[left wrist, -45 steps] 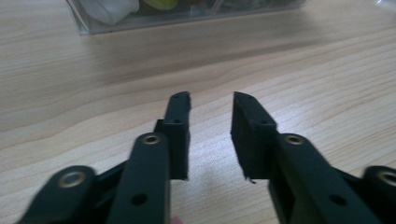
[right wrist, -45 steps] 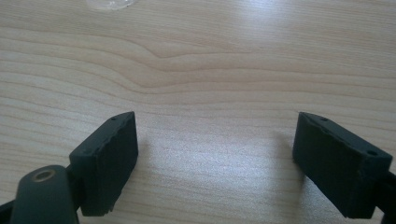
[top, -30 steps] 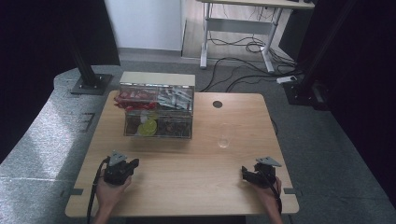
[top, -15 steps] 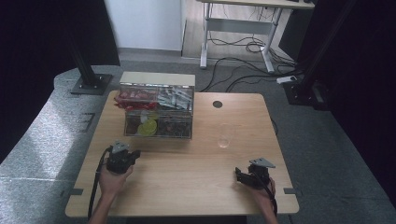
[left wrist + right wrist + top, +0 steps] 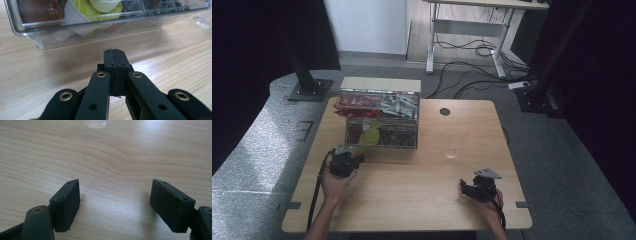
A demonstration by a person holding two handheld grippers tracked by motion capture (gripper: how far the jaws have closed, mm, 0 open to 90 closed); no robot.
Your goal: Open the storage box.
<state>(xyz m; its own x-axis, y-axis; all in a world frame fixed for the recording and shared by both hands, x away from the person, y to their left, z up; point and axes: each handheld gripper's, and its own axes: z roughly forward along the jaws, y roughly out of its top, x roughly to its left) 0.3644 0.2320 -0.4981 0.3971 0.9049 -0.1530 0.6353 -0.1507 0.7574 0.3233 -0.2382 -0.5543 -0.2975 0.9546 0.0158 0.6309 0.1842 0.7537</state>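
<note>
left claw closed near organiser, right claw open

left claw point(image 5: 358, 159) has both jaws pressed together on nothing, just short of the clear organiser box point(image 5: 382, 120), which sits at its 12 o'clock. right claw point(image 5: 463, 187) stands wide apart over bare surface point(image 5: 412, 185), the glass point(image 5: 453, 145) at 12 o'clock.

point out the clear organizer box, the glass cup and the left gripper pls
clear organizer box point(image 5: 382, 120), high view, on its top rim.
glass cup point(image 5: 453, 145), high view, on its side wall.
left gripper point(image 5: 115, 56), left gripper view, at the closed jaw tips.
</note>
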